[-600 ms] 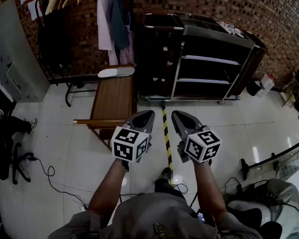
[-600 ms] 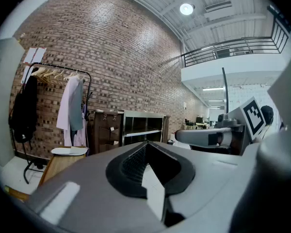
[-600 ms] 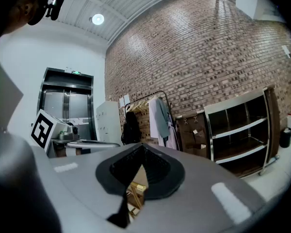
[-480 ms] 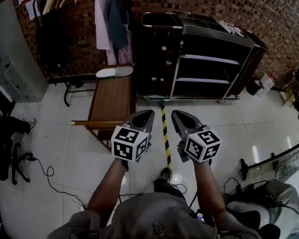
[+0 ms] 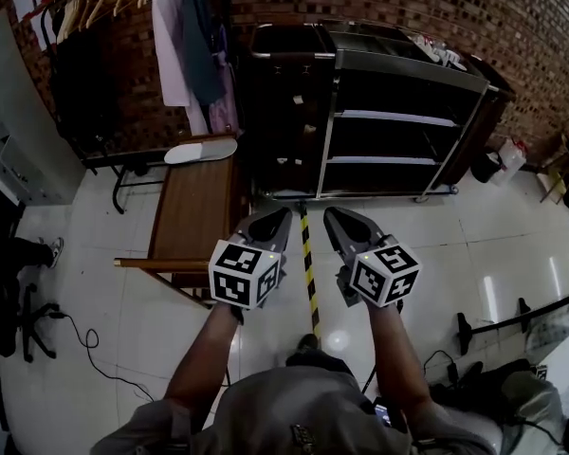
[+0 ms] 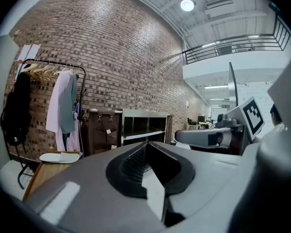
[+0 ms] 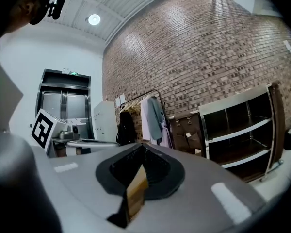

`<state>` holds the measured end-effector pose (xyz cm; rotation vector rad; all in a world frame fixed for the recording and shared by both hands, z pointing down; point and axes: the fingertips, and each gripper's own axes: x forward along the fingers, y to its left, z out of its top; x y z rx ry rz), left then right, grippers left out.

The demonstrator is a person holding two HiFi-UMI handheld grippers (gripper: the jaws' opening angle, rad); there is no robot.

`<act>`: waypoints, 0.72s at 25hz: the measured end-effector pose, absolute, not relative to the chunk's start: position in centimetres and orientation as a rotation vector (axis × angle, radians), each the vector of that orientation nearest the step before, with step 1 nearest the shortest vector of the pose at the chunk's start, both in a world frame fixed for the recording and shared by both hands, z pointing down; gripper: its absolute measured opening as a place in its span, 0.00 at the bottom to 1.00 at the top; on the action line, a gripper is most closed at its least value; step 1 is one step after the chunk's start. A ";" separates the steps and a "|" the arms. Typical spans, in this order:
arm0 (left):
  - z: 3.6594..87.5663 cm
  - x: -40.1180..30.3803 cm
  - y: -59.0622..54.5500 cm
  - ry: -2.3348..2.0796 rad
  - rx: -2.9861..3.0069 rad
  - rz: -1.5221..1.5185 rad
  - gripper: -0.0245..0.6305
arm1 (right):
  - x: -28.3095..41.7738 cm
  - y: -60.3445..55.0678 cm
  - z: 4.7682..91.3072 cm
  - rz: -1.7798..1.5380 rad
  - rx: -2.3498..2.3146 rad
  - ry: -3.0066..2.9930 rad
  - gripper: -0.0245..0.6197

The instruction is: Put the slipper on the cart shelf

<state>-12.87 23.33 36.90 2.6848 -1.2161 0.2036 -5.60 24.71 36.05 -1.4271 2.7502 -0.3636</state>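
The white slipper (image 5: 200,150) lies flat on the far end of a brown wooden table (image 5: 194,211), to the left and ahead of me; the left gripper view also shows the slipper (image 6: 58,157) at lower left. The dark cart (image 5: 398,112) stands against the brick wall with two pale open shelves (image 5: 394,118). My left gripper (image 5: 276,219) and right gripper (image 5: 335,219) are held side by side over the floor, well short of table and cart. Both are shut with nothing in them. In their own views, the left gripper (image 6: 146,165) and right gripper (image 7: 138,171) point towards the wall.
A clothes rack with hanging garments (image 5: 185,36) stands behind the table. A black-and-yellow tape stripe (image 5: 308,263) runs along the tiled floor to the cart. A chair base and cables (image 5: 24,301) lie at left, a dark bin (image 5: 484,167) right of the cart.
The table, slipper and rack have slid left in the head view and the cart looks slightly nearer. Both grippers keep their place and stay shut.
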 end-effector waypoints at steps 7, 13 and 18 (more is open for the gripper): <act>35.5 -9.9 18.1 -1.289 2.663 0.193 0.05 | -1.5 19.2 36.2 -0.383 -1.384 2.778 0.04; 35.8 -9.0 14.9 -1.328 2.619 0.209 0.05 | -0.3 15.3 35.5 -0.383 -1.334 2.789 0.04; 36.6 -8.8 12.0 -1.349 2.590 0.202 0.05 | 0.0 12.3 36.0 -0.391 -1.318 2.807 0.04</act>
